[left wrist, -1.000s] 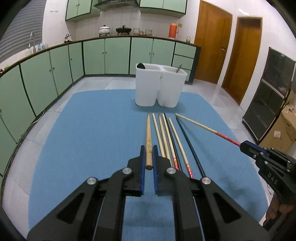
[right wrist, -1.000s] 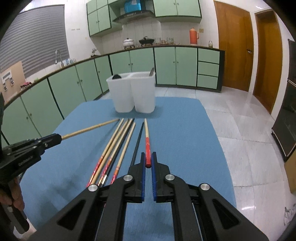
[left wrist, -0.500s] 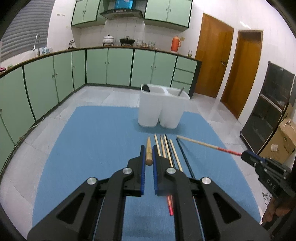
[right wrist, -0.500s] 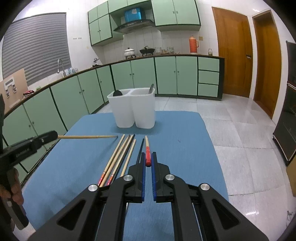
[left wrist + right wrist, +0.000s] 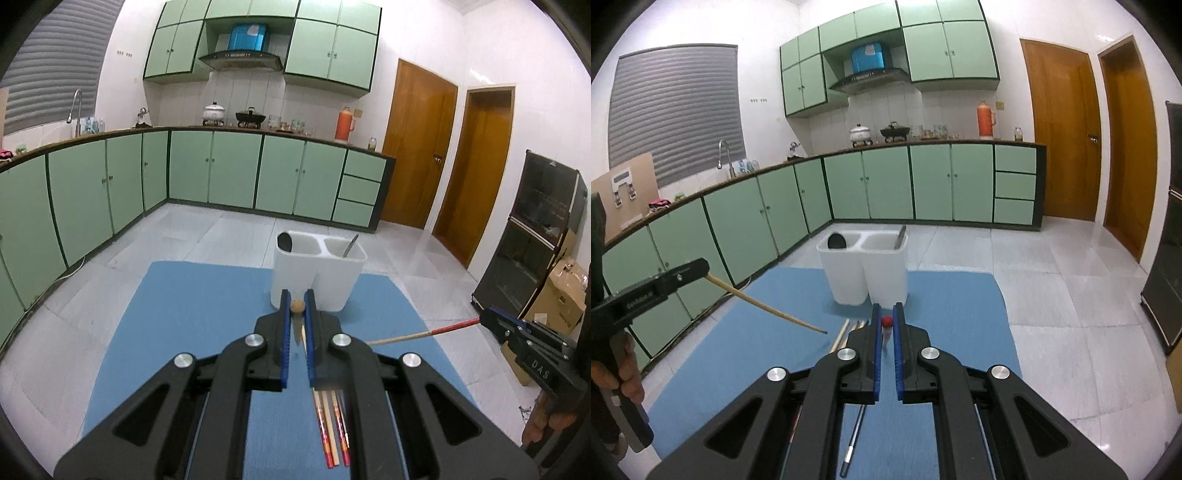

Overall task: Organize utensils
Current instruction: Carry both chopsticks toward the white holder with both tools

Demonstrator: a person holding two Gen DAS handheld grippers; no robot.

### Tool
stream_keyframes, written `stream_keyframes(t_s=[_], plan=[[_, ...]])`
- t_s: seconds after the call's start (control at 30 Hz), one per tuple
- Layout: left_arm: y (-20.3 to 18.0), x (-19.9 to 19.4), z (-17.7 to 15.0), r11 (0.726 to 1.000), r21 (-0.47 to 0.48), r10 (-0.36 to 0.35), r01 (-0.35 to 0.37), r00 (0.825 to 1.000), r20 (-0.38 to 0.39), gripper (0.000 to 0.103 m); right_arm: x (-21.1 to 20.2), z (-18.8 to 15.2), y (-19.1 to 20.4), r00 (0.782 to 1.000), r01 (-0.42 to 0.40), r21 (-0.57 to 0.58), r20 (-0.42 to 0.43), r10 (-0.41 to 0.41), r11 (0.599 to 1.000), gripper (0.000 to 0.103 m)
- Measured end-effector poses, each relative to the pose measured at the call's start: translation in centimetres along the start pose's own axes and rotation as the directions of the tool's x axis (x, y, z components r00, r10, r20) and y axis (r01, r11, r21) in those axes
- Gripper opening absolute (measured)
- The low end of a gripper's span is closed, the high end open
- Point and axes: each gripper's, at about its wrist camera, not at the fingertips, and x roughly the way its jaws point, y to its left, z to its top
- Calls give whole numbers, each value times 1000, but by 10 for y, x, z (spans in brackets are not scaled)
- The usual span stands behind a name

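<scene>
The left gripper [image 5: 297,307] is clamped on a plain wooden chopstick [image 5: 764,305], the right gripper [image 5: 885,321] on a red-ended chopstick [image 5: 421,335]; both sticks hang tilted above the blue mat [image 5: 192,317]. More chopsticks [image 5: 332,432] lie on the mat near the white two-compartment holder [image 5: 866,269] at its far edge.

holder [image 5: 318,275] on mat [image 5: 192,310] | chopsticks [image 5: 331,430] before holder

Kitchen with mint-green base cabinets [image 5: 871,184] along a curved counter, matching wall cabinets [image 5: 332,48] and a range hood [image 5: 240,57]. White tiled walls, pale tiled floor [image 5: 1071,295]. Two wooden doors [image 5: 1063,140]; shuttered window [image 5: 676,110].
</scene>
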Motion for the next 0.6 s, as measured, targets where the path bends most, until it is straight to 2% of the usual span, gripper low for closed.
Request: stream_keyframes(t_s=[0.33,0.6], plan=[[-8,-5,20,1000,19,-7,6,999,33,6,6,40,1,999,-41,-44,12,42,998,6],[-6,-17,55,1000,20,-21,19,994,105,6,5,95,5,991,-114,-86,63,120,990,6]])
